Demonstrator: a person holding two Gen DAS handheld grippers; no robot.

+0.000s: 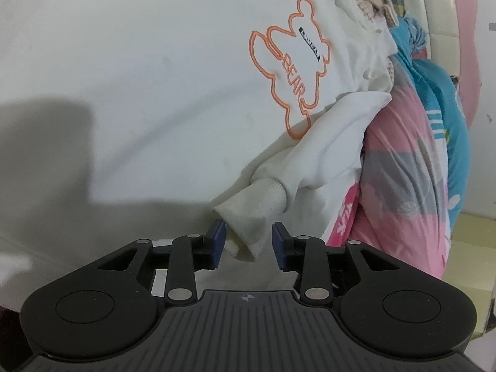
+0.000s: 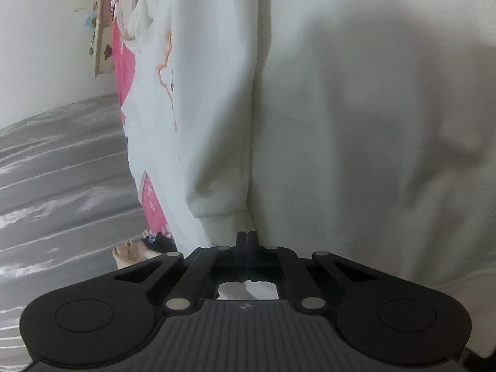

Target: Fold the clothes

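Your left gripper [image 1: 247, 245] is released, its fingers straddling the ribbed cuff [image 1: 248, 214] of the white sweatshirt [image 1: 139, 71] spread on the bed. Your right gripper [image 2: 247, 238] is clenched against the sweatshirt's near edge; whether it grasps cloth, you cannot tell.

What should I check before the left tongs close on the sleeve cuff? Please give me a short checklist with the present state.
1. Left tongs open: ok.
2. Cuff of the white sweatshirt between the pads: ok, its tip lies there.
3. Only one layer in the gap: cannot tell.
4. Right tongs shut: ok.
5. Right tongs really pinching cloth: cannot tell.
6. Pink quilt away from the left tongs: ok.
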